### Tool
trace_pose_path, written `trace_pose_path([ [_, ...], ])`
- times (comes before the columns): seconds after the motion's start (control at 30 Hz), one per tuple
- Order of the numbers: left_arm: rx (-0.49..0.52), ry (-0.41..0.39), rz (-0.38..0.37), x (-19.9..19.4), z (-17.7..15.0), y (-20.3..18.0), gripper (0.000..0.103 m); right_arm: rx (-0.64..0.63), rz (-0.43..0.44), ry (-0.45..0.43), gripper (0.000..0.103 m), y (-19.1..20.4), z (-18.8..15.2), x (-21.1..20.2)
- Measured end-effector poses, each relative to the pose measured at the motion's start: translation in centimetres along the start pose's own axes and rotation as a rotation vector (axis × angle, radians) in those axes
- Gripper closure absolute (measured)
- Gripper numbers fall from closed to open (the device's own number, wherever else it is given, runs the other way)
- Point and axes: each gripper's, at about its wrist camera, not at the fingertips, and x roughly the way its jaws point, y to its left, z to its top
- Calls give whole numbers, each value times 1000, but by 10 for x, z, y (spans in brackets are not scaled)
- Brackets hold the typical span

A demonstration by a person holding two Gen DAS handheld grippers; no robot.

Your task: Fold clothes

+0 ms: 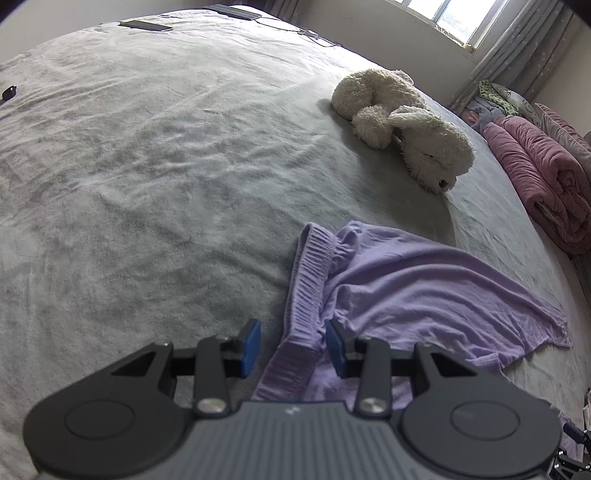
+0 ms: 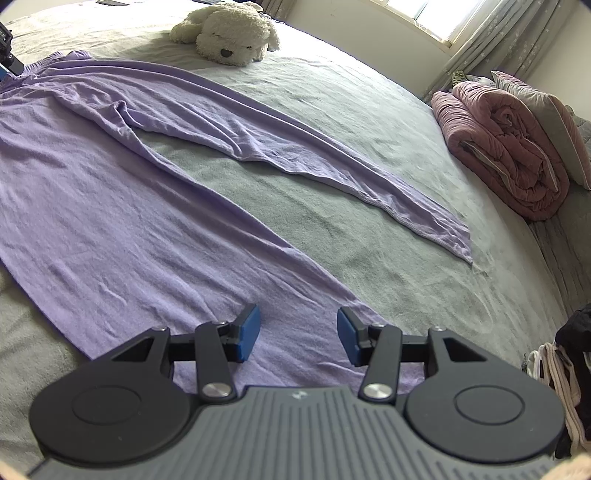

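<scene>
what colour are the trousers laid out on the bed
Light purple, plain with no pattern. The trousers show best in the right wrist view.

We see soft matt lilac knit trousers [image 2: 110, 206], a fuzzy grey blanket [image 1: 147, 166], a shaggy plush dog [image 2: 229, 33].

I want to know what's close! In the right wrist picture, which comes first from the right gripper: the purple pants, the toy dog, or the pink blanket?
1. Purple pants, right under the right gripper.
2. Pink blanket, off to the right.
3. Toy dog, far up the bed.
</scene>
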Motion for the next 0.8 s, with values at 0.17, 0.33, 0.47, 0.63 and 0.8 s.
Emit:
trace_pose_path([
  [0.17, 7, 22, -88, 13, 0, 2, 50, 0, -1, 0, 52, 1, 1, 0],
  [0.33, 39, 1, -66, 20, -1, -4, 73, -2, -4, -1, 52, 1, 1, 0],
  [0.47, -1, -27, -36, 16, 2, 0, 92, -3, -4, -2, 52, 1, 0, 1],
  [0.63, -19, -96, 24, 6, 8, -4, 97, -5, -5, -4, 52, 0, 0, 1],
  [0.8, -26, -135, 105, 2, 13, -1, 97, -10, -6, -6, 50, 0, 0, 0],
])
